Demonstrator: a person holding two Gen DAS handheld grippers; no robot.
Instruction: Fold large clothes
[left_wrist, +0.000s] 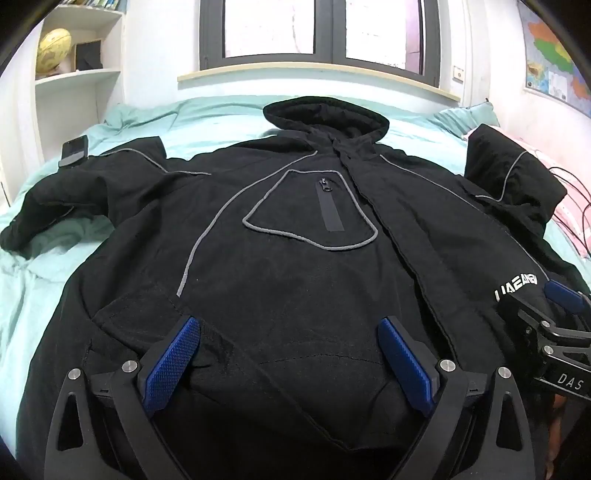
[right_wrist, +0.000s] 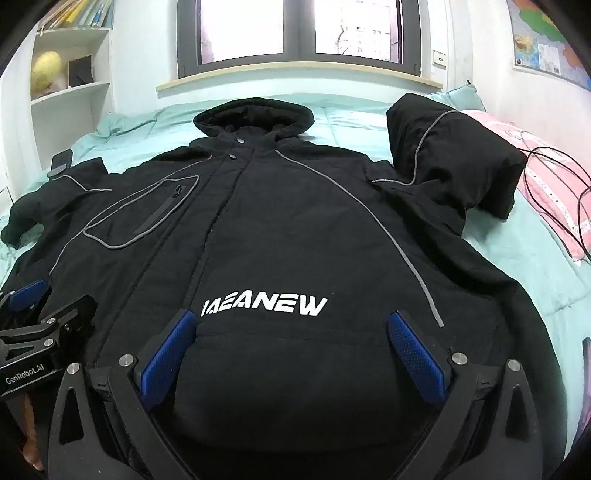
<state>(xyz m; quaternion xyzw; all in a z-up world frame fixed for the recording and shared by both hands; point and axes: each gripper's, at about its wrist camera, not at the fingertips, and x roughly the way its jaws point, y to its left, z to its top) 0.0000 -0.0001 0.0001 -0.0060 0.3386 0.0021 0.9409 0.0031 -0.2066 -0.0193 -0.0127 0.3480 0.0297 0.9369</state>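
A black hooded jacket (left_wrist: 280, 229) lies front-up and spread across a mint-green bedspread (left_wrist: 44, 266), filling the centre of both views, its hood (right_wrist: 253, 114) toward the window (right_wrist: 299, 33) at top centre. Grey piping outlines a zipped chest pocket (left_wrist: 314, 214); white lettering (right_wrist: 264, 307) sits low on the front in the right wrist view. One sleeve (right_wrist: 454, 158) is bent up at upper right, beside a pink pillow (right_wrist: 546, 177) carrying black cables (right_wrist: 554, 173). The other sleeve (left_wrist: 59, 206) trails at mid left, near a dark phone (left_wrist: 74, 150).

The left gripper (left_wrist: 290, 354) stands with its blue pads apart over the hem, nothing clamped. The right gripper (right_wrist: 291, 350) is likewise spread wide over the lower front, holding nothing. A shelf (left_wrist: 77, 74) with a yellow globe (left_wrist: 54, 48) occupies the upper left.
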